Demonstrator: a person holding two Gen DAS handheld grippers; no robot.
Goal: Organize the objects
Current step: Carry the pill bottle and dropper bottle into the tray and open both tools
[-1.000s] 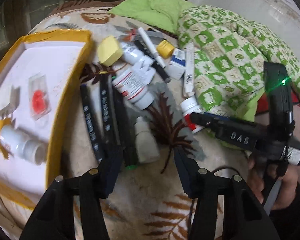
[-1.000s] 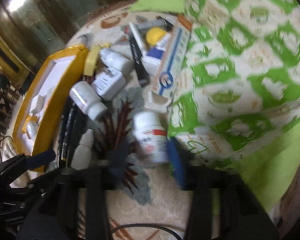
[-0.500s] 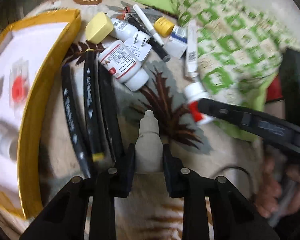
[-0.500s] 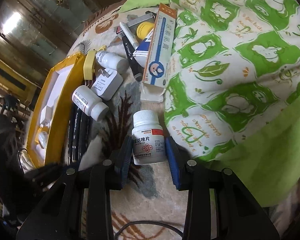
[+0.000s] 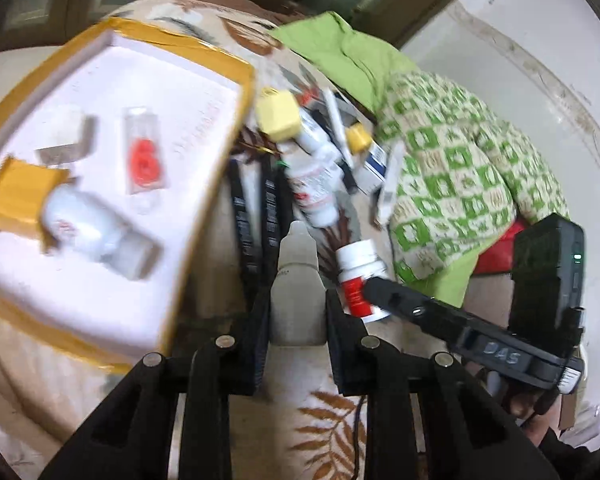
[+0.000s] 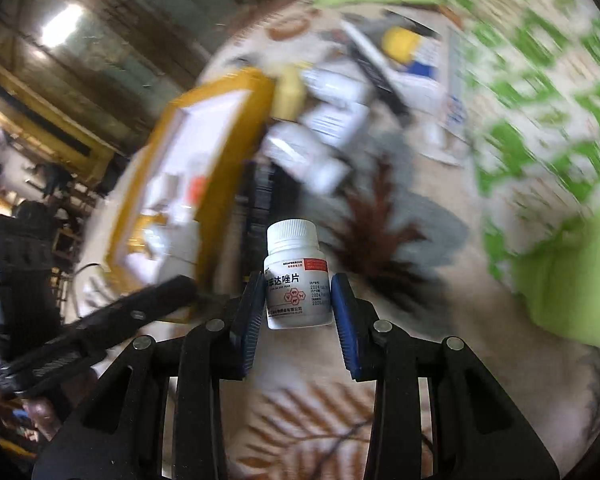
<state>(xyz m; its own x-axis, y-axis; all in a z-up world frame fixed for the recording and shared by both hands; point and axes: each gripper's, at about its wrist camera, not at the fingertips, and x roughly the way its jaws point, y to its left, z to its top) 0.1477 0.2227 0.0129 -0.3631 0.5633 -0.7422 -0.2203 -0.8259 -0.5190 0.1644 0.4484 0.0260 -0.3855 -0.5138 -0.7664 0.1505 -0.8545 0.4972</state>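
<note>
Left claw: the left claw [image 5: 298,312] is clamped on a grey dropper bottle [image 5: 297,280], whose body sits between the fingers.
Dropper bottle axis: long axis runs 6 to 12 o'clock, nozzle tip toward 12.
Right claw: the right claw [image 6: 298,304] grips a white pill bottle [image 6: 296,276] by its labelled body, both blue pads [image 6: 342,312] touching it.
Pill bottle axis: upright in view, white cap at 12 o'clock, label facing the camera.
Tray: a yellow-edged tray [image 5: 204,208] at 10 o'clock of the left claw holds a white bottle [image 5: 96,232] lying on its side and a clear packet with red contents [image 5: 144,160].
Clutter: black markers [image 5: 256,216] lie just beyond the dropper bottle; a yellow block [image 5: 278,118] and more bottles crowd 12 o'clock.
Cloth: green patterned cloth [image 5: 452,172] at 2 o'clock.
</note>
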